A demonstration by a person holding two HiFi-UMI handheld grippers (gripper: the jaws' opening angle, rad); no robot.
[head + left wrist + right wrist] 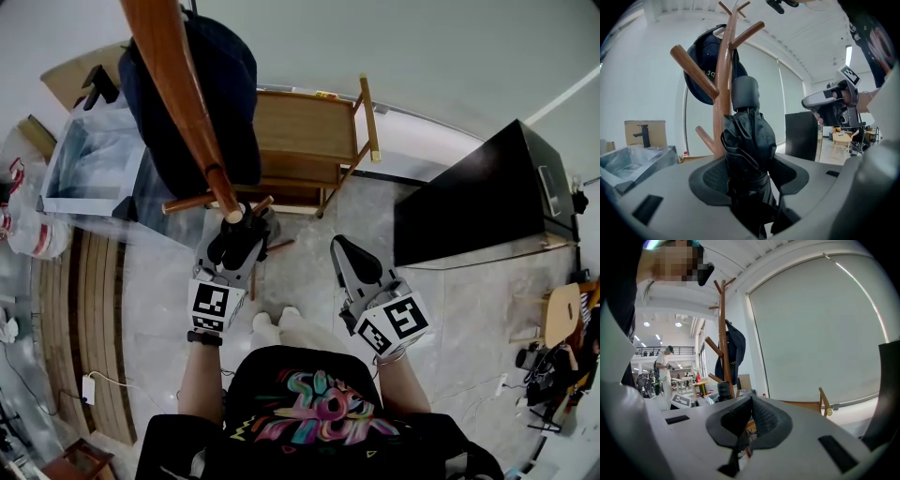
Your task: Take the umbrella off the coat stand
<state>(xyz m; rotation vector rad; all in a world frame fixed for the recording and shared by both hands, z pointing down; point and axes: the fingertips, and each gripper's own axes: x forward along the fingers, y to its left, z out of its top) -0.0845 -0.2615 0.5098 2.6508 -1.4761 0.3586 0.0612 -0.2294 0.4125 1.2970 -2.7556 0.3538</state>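
The wooden coat stand (183,103) rises at the upper left of the head view, with a dark cap (202,103) hanging on it. A folded black umbrella (230,246) stands upright against the stand's lower pegs. My left gripper (246,230) is closed around it. In the left gripper view the umbrella (747,140) fills the gap between the pads, in front of the stand (723,84) and the cap (705,70). My right gripper (342,251) hangs apart to the right, jaws together with nothing in them (749,420). The stand (723,333) shows beyond it.
A wooden folding chair (309,131) stands just behind the coat stand. A black cabinet (478,202) is at the right. A clear plastic bin (89,164) and bags sit at the left, with wooden slats (84,319) on the floor. My feet (277,323) are below the grippers.
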